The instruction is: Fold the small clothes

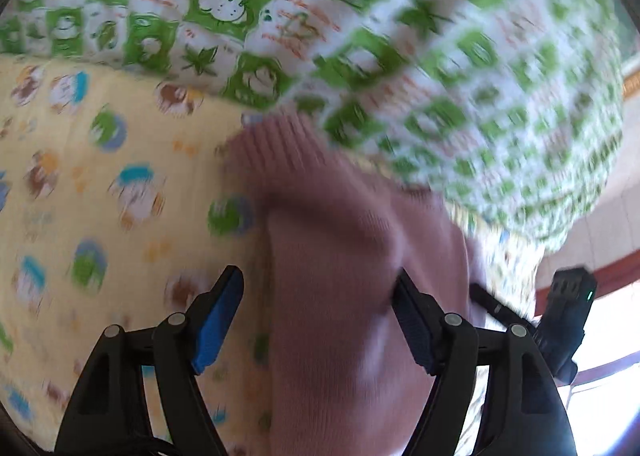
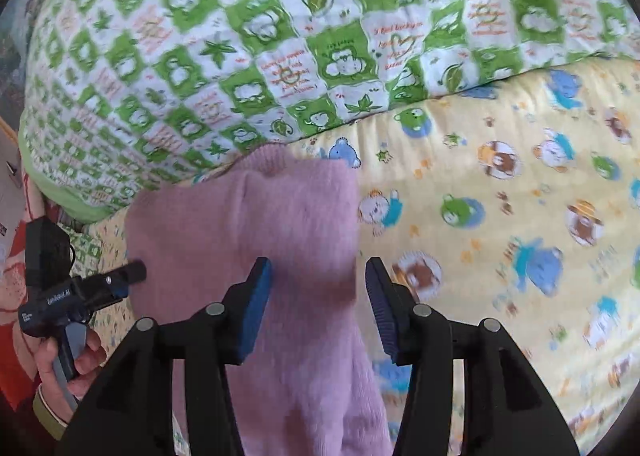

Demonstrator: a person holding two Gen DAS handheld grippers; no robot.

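A small pink knit garment (image 1: 340, 236) lies folded on a yellow cartoon-print sheet (image 1: 100, 184). My left gripper (image 1: 318, 276) hangs over it, jaws wide apart, the knit beneath and between the blue pads (image 1: 216, 328) with no pinch showing. In the right wrist view the same pink garment (image 2: 248, 224) runs under my right gripper (image 2: 317, 264), which is open; the garment's right edge lies in the gap. The left gripper (image 2: 132, 274) shows at the left edge, held by a hand (image 2: 60, 368). The right gripper's body (image 1: 564, 316) shows at the left view's right edge.
A puffy green-and-white checked quilt (image 2: 240, 56) is bunched just behind the garment, its edge touching the knit (image 1: 440, 56). The yellow sheet (image 2: 500, 216) spreads out to the right in the right wrist view. A bright window and floor (image 1: 600, 336) lie off the bed's side.
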